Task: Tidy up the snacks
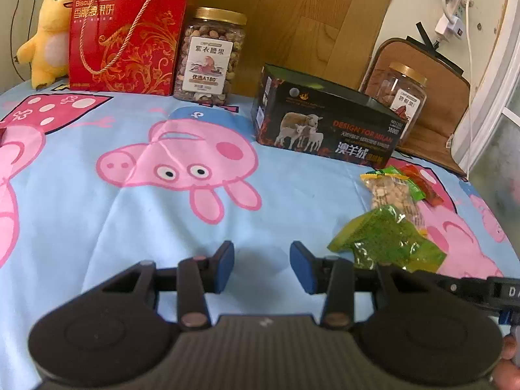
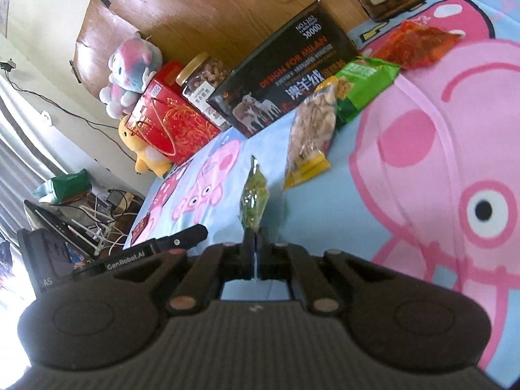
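Right claw (image 2: 255,243) pinched tight on green snack packet (image 2: 253,201), packet edge-on, long axis pointing up-frame toward black box (image 2: 286,71). Left claw (image 1: 262,266) open wide, holding nothing, above bed sheet (image 1: 97,227). Left view shows packet (image 1: 386,240) broadside at lower right; right view shows only thin edge. Peanut bag (image 2: 312,130) and other packets lie just beyond.

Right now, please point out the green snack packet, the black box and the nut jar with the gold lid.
green snack packet (image 1: 386,240): left wrist view, packet middle.
black box (image 1: 328,130): left wrist view, printed front face.
nut jar (image 1: 209,61): left wrist view, white label.
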The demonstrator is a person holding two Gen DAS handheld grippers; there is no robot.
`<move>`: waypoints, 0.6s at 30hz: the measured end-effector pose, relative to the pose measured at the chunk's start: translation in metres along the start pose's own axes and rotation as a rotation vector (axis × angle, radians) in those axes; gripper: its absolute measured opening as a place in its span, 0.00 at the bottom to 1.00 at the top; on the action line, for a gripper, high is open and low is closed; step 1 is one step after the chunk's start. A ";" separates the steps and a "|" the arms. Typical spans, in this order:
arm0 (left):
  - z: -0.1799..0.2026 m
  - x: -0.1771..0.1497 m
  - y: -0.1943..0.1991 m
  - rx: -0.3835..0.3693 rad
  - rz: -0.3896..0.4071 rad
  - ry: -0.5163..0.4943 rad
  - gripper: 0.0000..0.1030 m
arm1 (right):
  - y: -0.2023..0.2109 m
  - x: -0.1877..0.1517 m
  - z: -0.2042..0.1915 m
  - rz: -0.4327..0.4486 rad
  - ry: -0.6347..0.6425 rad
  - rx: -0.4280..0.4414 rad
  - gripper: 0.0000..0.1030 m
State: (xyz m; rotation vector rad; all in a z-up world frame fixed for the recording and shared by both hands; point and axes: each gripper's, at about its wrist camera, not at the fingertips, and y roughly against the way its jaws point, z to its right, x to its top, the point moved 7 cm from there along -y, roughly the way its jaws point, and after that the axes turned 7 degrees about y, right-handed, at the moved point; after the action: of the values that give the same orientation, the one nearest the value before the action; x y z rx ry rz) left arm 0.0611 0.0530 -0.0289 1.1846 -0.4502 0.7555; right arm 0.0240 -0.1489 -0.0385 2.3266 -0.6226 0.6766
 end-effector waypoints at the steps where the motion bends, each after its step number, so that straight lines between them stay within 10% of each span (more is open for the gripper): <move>1: 0.000 0.000 0.001 0.003 0.001 -0.003 0.38 | 0.001 0.000 -0.001 0.001 0.008 -0.004 0.07; 18: 0.002 -0.006 0.003 0.084 0.064 -0.074 0.55 | 0.032 -0.003 0.017 0.102 0.153 -0.195 0.32</move>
State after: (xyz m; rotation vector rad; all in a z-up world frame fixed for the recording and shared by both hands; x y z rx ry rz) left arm 0.0550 0.0497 -0.0303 1.2852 -0.5238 0.7934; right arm 0.0084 -0.1812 -0.0379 2.0535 -0.7071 0.7955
